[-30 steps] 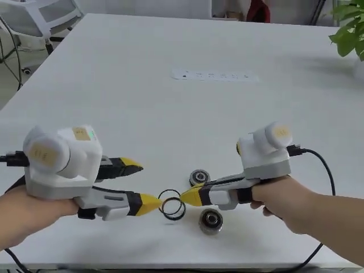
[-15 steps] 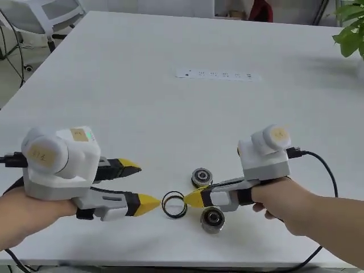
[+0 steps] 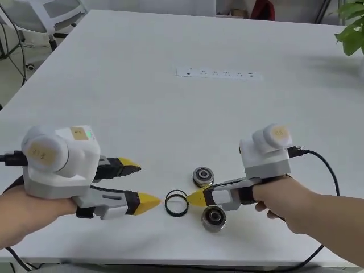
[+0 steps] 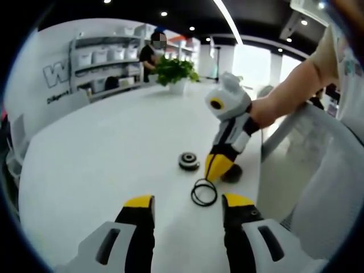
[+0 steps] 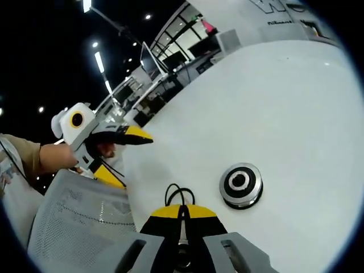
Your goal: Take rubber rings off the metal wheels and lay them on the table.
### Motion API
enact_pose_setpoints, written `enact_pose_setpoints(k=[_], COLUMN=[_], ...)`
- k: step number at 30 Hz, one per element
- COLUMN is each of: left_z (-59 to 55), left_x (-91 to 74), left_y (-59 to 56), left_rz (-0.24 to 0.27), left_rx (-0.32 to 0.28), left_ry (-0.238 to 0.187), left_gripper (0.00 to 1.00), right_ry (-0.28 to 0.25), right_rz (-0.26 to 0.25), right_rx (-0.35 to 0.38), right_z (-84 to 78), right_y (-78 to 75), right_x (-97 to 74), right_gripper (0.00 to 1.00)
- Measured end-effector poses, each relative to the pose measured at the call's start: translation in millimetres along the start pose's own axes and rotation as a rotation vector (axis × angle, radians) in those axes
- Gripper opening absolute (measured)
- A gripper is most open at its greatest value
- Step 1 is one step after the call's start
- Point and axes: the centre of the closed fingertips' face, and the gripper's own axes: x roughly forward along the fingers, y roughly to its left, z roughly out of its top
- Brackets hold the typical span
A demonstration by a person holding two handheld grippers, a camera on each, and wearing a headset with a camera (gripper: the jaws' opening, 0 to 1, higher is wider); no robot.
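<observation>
Two thin black rubber rings point(image 3: 176, 203) lie overlapped on the white table, also seen as rings point(image 4: 204, 192) and rings point(image 5: 178, 195). My right gripper point(image 3: 195, 198) is shut, with its yellow tips pinching the rings' near edge; its shut gripper point(image 5: 182, 211) meets the loop. One bare metal wheel point(image 3: 202, 176) stands just behind the rings, seen again as wheel point(image 4: 188, 161) and wheel point(image 5: 241, 184). A second wheel point(image 3: 213, 218) lies under the right gripper. My left gripper point(image 3: 140, 183) hovers open left of the rings, its gripper point(image 4: 189, 201) holding nothing.
A white power strip point(image 3: 219, 73) lies mid-table farther back. A plant point(image 3: 351, 29) stands at the far right corner and a chair point(image 3: 40, 14) at the far left. The right gripper's cable point(image 3: 327, 168) trails right. The table's front edge point(image 3: 170, 263) is close.
The two ring loops, which looked spread apart, now sit closer together and flatter on the table. Both grippers stay about where they were; the camera shifted slightly.
</observation>
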Motion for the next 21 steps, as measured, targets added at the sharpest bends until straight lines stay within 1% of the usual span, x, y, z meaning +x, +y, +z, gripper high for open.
enact_pose_setpoints(k=[10, 18, 21], left_z=[-0.6, -1.0, -2.1], left_x=[0.1, 0.6, 0.7], left_y=[-0.5, -0.4, 0.6], left_rz=[0.0, -0.004, -0.003], left_rx=[0.001, 0.002, 0.0], left_ry=[0.005, 0.011, 0.015], left_gripper=[0.48, 0.48, 0.48], right_ry=[0.013, 0.02, 0.027], right_rz=[-0.006, -0.006, -0.009], right_rx=[-0.01, -0.003, -0.013], right_z=[-1.9, -3.3, -4.4], right_y=[-1.2, -2.1, -2.4], right_x=[0.7, 1.5, 1.6], right_gripper=[0.0, 0.03, 0.04])
